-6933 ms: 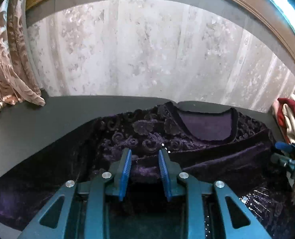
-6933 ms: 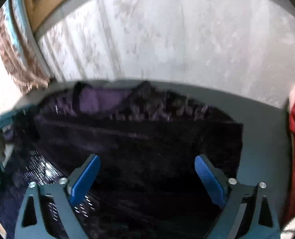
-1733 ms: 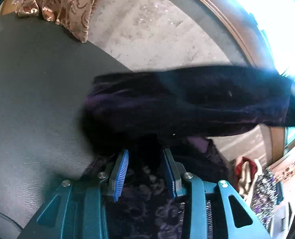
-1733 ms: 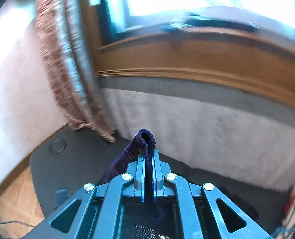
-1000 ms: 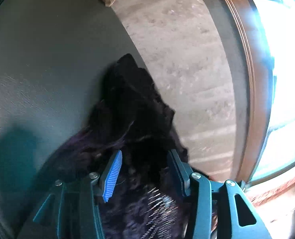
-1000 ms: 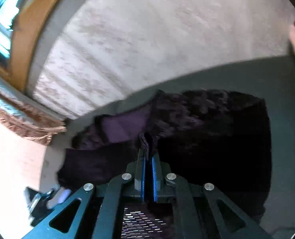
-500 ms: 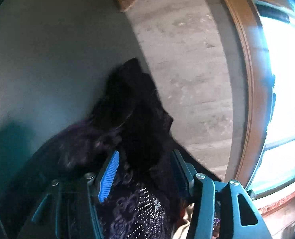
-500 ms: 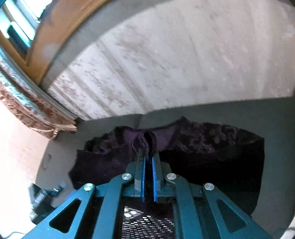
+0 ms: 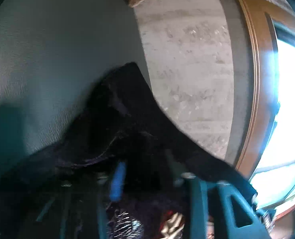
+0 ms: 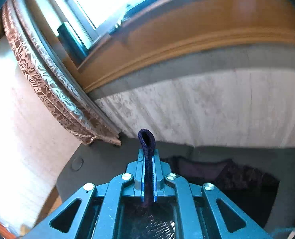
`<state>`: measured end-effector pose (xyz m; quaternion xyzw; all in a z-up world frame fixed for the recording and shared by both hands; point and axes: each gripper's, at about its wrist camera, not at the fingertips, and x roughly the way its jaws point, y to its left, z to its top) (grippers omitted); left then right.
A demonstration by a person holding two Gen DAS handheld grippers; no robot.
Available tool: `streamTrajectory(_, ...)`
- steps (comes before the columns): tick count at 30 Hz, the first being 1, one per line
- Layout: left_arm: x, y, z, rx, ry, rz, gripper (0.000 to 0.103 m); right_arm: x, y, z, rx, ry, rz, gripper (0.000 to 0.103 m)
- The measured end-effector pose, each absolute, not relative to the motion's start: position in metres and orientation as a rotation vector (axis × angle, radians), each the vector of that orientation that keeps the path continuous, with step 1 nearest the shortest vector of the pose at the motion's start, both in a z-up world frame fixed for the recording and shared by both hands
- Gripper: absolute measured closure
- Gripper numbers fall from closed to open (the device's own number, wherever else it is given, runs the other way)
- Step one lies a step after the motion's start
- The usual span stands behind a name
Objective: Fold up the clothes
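Right gripper (image 10: 149, 171): your jaws are pinched narrow on a doubled edge of the dark purple velvet garment (image 10: 227, 177); a small loop of hem pokes out past the tips. The rest of the garment lies behind on the grey table (image 10: 99, 171), below the pale wall and wooden window sill (image 10: 187, 31)

Left gripper (image 9: 143, 179): your jaws are closing, with velvet between them. One blue pad (image 9: 117, 181) shows; the other is buried under cloth and blur, so you cannot tell whether the pads press yet. In this view the garment (image 9: 117, 119) drapes over the left tool and rises to a peak against the table (image 9: 38, 49)

What could go wrong:
- Your left jaws may close on several bunched layers instead of one edge; the fold would then come out lumpy or skewed
- Velvet is slippery. If your left grip is shallow, the cloth likely slides out once you pull it taut against the right
- Your right hold is only a thin edge of hem; a sharp tug between the hands could strip it free
- The cloth covers much of the left camera, so you are placing that grip half blind
- The patterned curtain (image 10: 54, 99) hangs close to the table's far corner; a wide swing could snag it

Writing, brands, labels: none readable in either view
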<state>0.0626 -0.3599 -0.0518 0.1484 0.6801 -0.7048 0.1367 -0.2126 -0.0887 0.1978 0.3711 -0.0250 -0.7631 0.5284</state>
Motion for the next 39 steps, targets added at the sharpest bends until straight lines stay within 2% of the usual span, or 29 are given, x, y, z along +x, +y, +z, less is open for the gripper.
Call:
streamTrajectory(2,0.068,-0.363,-0.04,0.504,1.885,-2.103,0.093,-0.218,-0.083,0.197,0.878,-0.034,-1.876,0.097)
streamTrajectory(4,0.077,-0.365,-0.028,0.582,1.757,-2.164,0.094,-0.231,-0.071,0.183,0.912,-0.025,-1.935,0.097)
streamTrajectory(7,0.088,-0.37,-0.021,0.676,1.637,-2.183,0.094,-0.259,-0.049,0.124,1.083,-0.029,-1.996,0.097)
streamTrajectory(11,0.103,-0.371,-0.03,0.725,1.608,-2.137,0.092,-0.292,-0.022,0.016,1.384,-0.093,-2.004,0.096)
streamTrajectory(12,0.107,-0.37,-0.032,0.731,1.607,-2.126,0.086,-0.296,-0.015,-0.001,1.418,-0.137,-2.006,0.091)
streamTrajectory(13,0.117,-0.37,-0.035,0.711,1.643,-2.129,0.079,-0.3,-0.007,-0.017,1.45,-0.185,-2.006,0.091)
streamTrajectory(14,0.117,-0.372,-0.039,0.698,1.664,-2.131,0.076,-0.304,0.003,-0.03,1.467,-0.263,-1.994,0.089)
streamTrajectory(15,0.117,-0.373,-0.043,0.685,1.683,-2.133,0.075,-0.306,0.011,-0.038,1.48,-0.332,-1.975,0.077)
streamTrajectory(17,0.121,-0.371,-0.042,0.68,1.652,-2.153,0.074,-0.303,0.024,-0.042,1.454,-0.44,-1.927,0.071)
streamTrajectory(19,0.124,-0.365,-0.039,0.681,1.61,-2.195,0.073,-0.296,0.03,-0.038,1.415,-0.461,-1.901,0.058)
streamTrajectory(22,0.114,-0.357,-0.034,0.717,1.513,-2.235,0.072,-0.289,0.027,-0.039,1.384,-0.451,-1.872,0.052)
streamTrajectory(24,0.102,-0.352,-0.035,0.765,1.483,-2.224,0.072,-0.283,0.016,-0.039,1.378,-0.364,-1.875,0.053)
streamTrajectory(25,0.099,-0.351,-0.035,0.774,1.46,-2.219,0.072,-0.279,0.009,-0.037,1.367,-0.302,-1.884,0.058)
streamTrajectory(26,0.095,-0.352,-0.035,0.775,1.439,-2.209,0.072,-0.274,0.002,-0.034,1.356,-0.236,-1.894,0.065)
streamTrajectory(27,0.093,-0.352,-0.034,0.774,1.436,-2.2,0.072,-0.269,-0.007,-0.028,1.341,-0.14,-1.907,0.092)
streamTrajectory(28,0.094,-0.353,-0.033,0.769,1.44,-2.198,0.073,-0.264,-0.016,-0.022,1.323,-0.053,-1.918,0.094)
streamTrajectory(32,0.104,-0.343,-0.022,0.765,1.374,-2.249,0.073,-0.256,-0.005,0.011,1.242,-0.036,-1.941,0.094)
streamTrajectory(35,0.108,-0.328,-0.017,0.797,1.298,-2.305,0.073,-0.259,0.0,-0.007,1.337,0.114,-1.979,0.092)
streamTrajectory(37,0.103,-0.317,-0.01,0.818,1.189,-2.355,0.072,-0.263,0.007,-0.016,1.39,0.172,-2.015,0.083)
streamTrajectory(39,0.096,-0.307,-0.003,0.821,1.087,-2.412,0.072,-0.263,0.012,-0.002,1.336,0.203,-2.104,0.078)
